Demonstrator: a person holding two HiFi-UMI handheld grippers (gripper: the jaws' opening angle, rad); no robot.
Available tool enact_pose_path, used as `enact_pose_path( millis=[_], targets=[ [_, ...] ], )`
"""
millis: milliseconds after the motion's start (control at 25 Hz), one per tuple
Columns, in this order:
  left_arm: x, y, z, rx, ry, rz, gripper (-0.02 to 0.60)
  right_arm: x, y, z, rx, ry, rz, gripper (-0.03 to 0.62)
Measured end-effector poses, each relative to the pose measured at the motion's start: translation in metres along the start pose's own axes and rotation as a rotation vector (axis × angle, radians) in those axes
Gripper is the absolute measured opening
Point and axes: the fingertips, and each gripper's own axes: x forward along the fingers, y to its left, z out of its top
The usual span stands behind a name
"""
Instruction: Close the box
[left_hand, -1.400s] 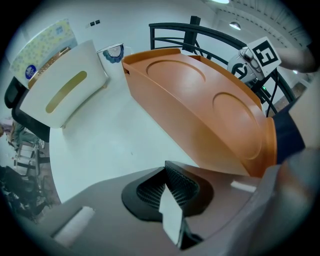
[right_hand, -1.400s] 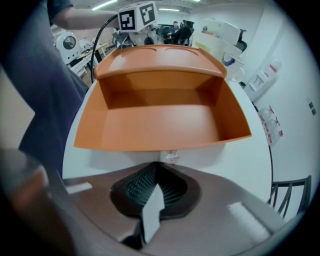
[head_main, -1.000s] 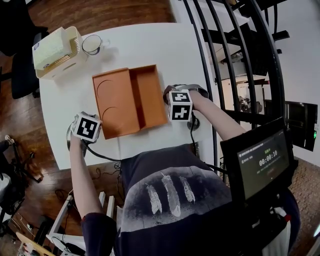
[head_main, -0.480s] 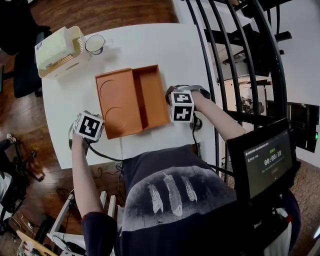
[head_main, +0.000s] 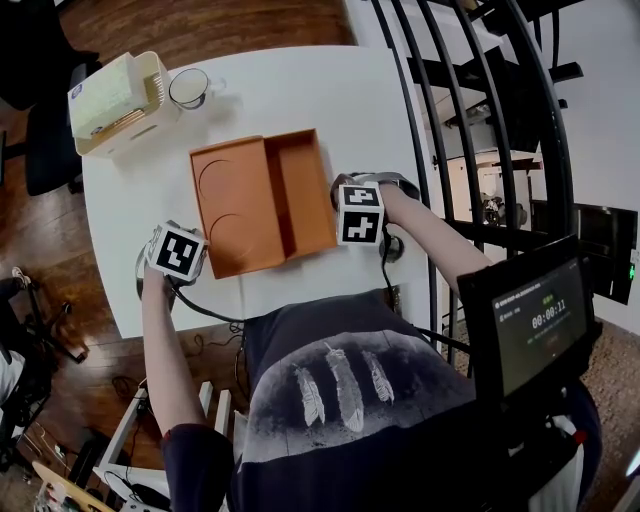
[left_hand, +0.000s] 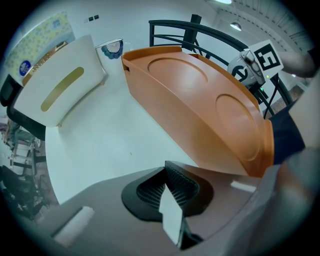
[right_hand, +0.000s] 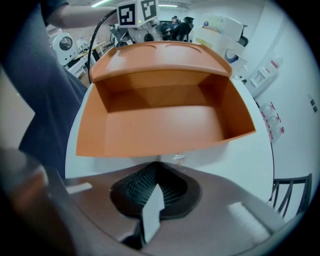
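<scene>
The open orange box (head_main: 300, 190) is lying on the white bench (head_main: 300, 85) with its lid (head_main: 228, 205) flat at its left, while the left gripper (left_hand: 167, 187) and right gripper (right_hand: 155, 189), both pressed together and empty, are flanking it; closing likely calls for lifting the lid's outer edge.

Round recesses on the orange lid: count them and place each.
2. Both on the open lid: one recess at its far end, toward the cup; the other recess at its near end.
</scene>
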Motion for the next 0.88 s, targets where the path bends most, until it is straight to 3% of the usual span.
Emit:
enact_pose_path(
  millis=[120, 240, 440, 880],
  targets=[
    [0.003, -0.004, -0.002, -0.009, 0.003, -0.027, 0.017, -0.001, 0.002, 0.001, 0.006, -0.001, 0.012, 0.005],
    [-0.003, 0.004, 0.003, 0.008, -0.003, 0.013, 0.017, -0.003, 0.006, 0.009, 0.009, -0.026, 0.034, 0.005],
    [0.007, -0.009, -0.003, -0.023, 0.009, -0.065, 0.017, -0.004, 0.008, 0.011, -0.032, -0.01, 0.017, 0.005],
    [-0.002, 0.006, 0.002, 0.006, 0.005, -0.011, 0.017, -0.002, 0.01, 0.017, -0.057, 0.003, 0.021, 0.005]
  ],
)
